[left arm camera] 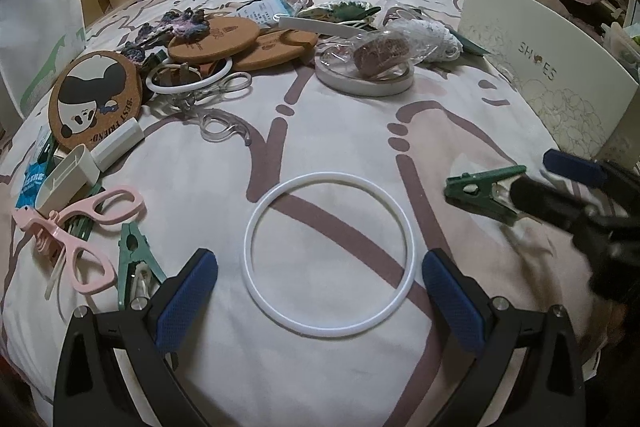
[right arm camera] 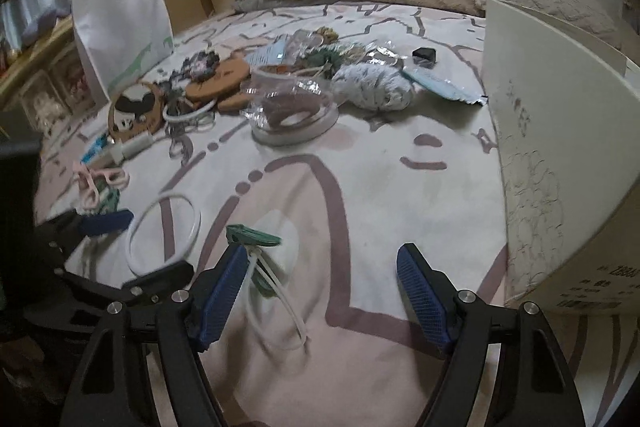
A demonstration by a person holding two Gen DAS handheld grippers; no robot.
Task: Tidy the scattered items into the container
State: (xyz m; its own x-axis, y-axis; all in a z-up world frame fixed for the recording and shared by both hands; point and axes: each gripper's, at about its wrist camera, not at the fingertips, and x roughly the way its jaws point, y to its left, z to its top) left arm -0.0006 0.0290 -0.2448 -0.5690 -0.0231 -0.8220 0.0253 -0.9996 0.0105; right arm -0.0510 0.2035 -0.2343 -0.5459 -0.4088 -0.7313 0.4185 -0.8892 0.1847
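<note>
A white ring (left arm camera: pixel 328 259) lies flat on the patterned bedspread, right in front of my left gripper (left arm camera: pixel 320 301), whose jaws stand wide open on either side of its near edge. The ring also shows in the right wrist view (right arm camera: pixel 164 235). A green clothespin (left arm camera: pixel 486 193) lies right of the ring, beside my right gripper (left arm camera: pixel 556 179). In the right wrist view my right gripper (right arm camera: pixel 324 291) is open; the green clothespin (right arm camera: pixel 252 237) lies at its left fingertip with a white loop trailing from it. The cream shoe box (left arm camera: pixel 552 75) stands at the right; it also shows in the right wrist view (right arm camera: pixel 548 155).
Scattered items fill the far and left bed: a panda coaster (left arm camera: pixel 94 99), cork coasters (left arm camera: pixel 216 39), pink scissors (left arm camera: pixel 80 231), another green clothespin (left arm camera: pixel 134 263), a bagged item on a round white dish (left arm camera: pixel 366 71), a white paper bag (right arm camera: pixel 120 23). Pillows lie behind.
</note>
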